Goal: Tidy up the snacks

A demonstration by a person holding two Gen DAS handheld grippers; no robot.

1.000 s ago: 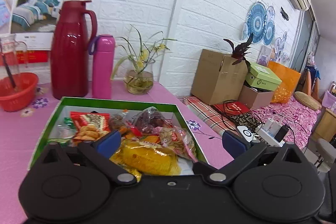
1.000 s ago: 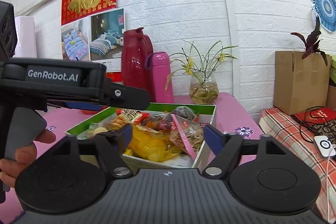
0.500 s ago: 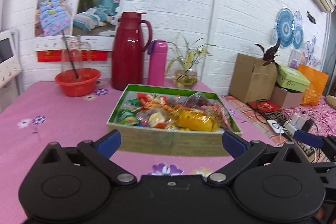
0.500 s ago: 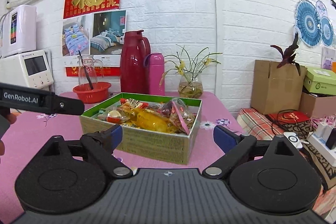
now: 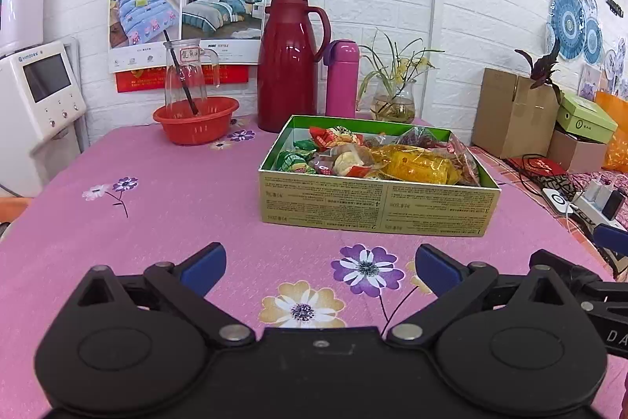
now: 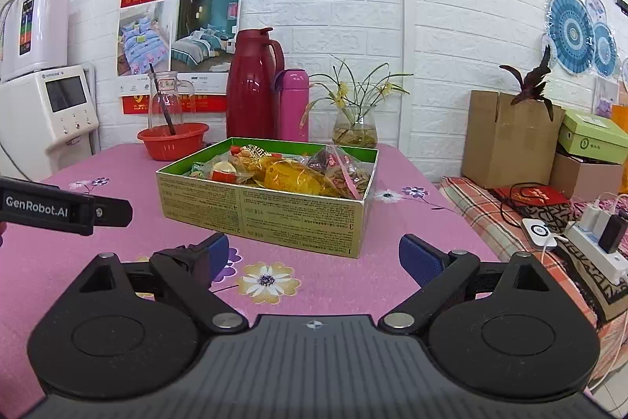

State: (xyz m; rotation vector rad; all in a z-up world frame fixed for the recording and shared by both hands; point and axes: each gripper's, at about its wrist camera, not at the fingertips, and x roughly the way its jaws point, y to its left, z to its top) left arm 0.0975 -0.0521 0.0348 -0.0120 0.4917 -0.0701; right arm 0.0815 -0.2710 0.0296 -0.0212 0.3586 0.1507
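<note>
An open cardboard box [image 5: 376, 205] [image 6: 274, 213] with a green lining stands on the pink flowered tablecloth [image 5: 176, 207]. It is heaped with wrapped snacks, among them a yellow packet [image 5: 418, 165] [image 6: 292, 179]. My left gripper [image 5: 320, 264] hovers open over the cloth in front of the box, nothing between its blue pads. My right gripper [image 6: 314, 254] is open too, near the box's front right corner, also empty. The left gripper's body [image 6: 62, 209] shows at the left edge of the right wrist view.
Behind the box stand a dark red thermos jug [image 5: 292, 65], a pink flask [image 5: 342, 77], a glass vase with a plant [image 5: 392, 99] and a red bowl [image 5: 196, 118] with a glass jug in it. A power strip and chargers [image 6: 588, 242] lie off the table's right edge.
Both grippers have pulled back from above the box, toward the table's near side. The box now sits well ahead of them. Both stay open and empty.
</note>
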